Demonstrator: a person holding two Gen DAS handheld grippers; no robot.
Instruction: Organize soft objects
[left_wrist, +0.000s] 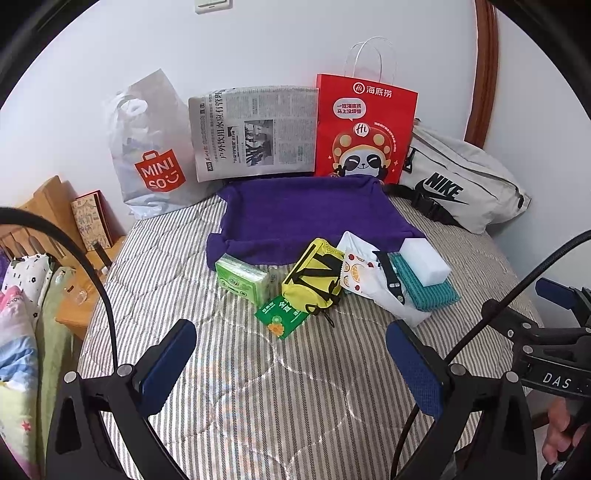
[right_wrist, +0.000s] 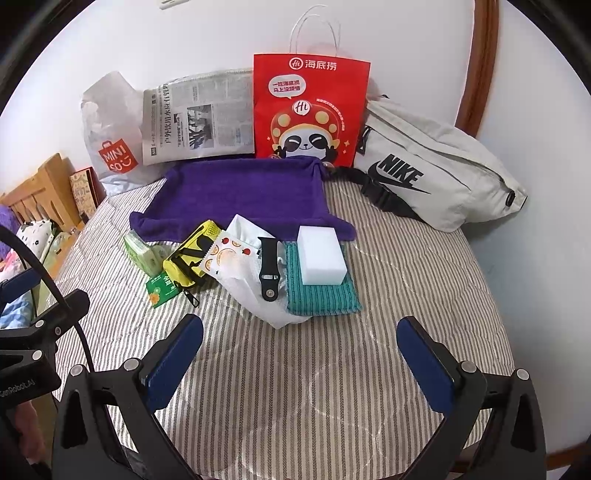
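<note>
A purple towel (left_wrist: 314, 218) (right_wrist: 243, 192) lies spread at the back of the striped bed. In front of it lies a row of small items: green tissue packs (left_wrist: 243, 277) (right_wrist: 142, 253), a green box (left_wrist: 280, 315), a yellow pouch (left_wrist: 314, 277) (right_wrist: 188, 258), a fruit-print cloth (right_wrist: 225, 256), a black watch strap (right_wrist: 267, 267), a white sponge (left_wrist: 424, 260) (right_wrist: 321, 254) on a teal cloth (right_wrist: 321, 291). My left gripper (left_wrist: 291, 365) and right gripper (right_wrist: 299, 354) are open and empty, hovering short of the items.
Against the wall stand a Miniso plastic bag (left_wrist: 147, 147), a folded newspaper (left_wrist: 255, 133), a red paper bag (left_wrist: 365, 129) and a grey Nike waist bag (left_wrist: 461, 181). A wooden headboard and nightstand (left_wrist: 48, 221) are at the left, with bedding below.
</note>
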